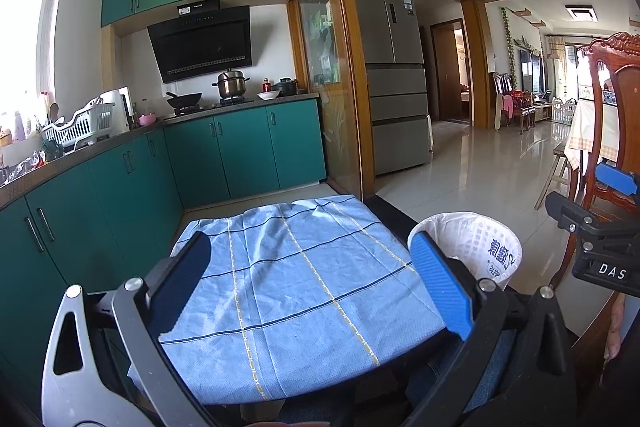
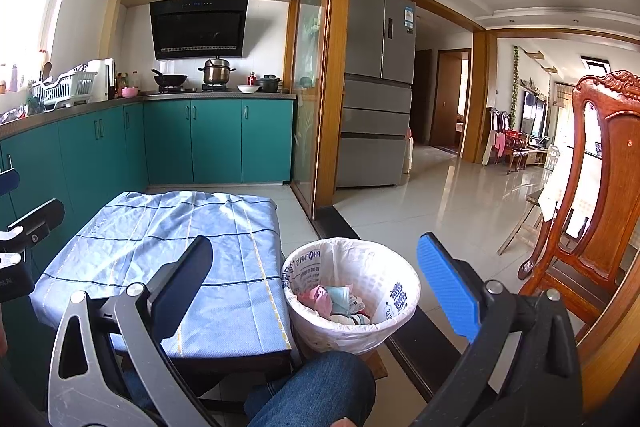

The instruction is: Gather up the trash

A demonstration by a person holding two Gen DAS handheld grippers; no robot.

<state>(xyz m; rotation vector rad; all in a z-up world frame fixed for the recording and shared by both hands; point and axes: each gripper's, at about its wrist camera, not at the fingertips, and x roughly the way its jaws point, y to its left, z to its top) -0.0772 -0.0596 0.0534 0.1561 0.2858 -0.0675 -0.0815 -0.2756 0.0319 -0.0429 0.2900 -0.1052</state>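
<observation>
The bench (image 1: 304, 291), draped in a blue checked cloth (image 2: 168, 251), showed no scrap left on it in either view; the trash (image 2: 340, 303), pink and pale crumpled pieces, lay inside the white-lined bin (image 2: 396, 291), which stood on the floor just beside the bench's edge, at about three o'clock from the cloth. By that reading the collecting looked all but done, so the step in hand was judged to be a last check and a clean withdrawal; doing it well meant sweeping both cameras over the cloth's folds and the floor around the bin for any missed piece, keeping the jaws clear of the liner's rim so nothing tipped, and lifting away without dragging the cloth.

The left gripper (image 1: 312, 279) hung above the cloth, level and pointing toward twelve o'clock at the kitchen cupboards, its jaws spread wide and holding nothing; the bin sat at its two o'clock. The right gripper (image 2: 324, 283) hovered above and just short of the bin, angled slightly down, its jaws likewise apart and empty, the bin's mouth framed between them; the person's knee (image 2: 316, 387) in blue denim showed below it at six o'clock.
</observation>
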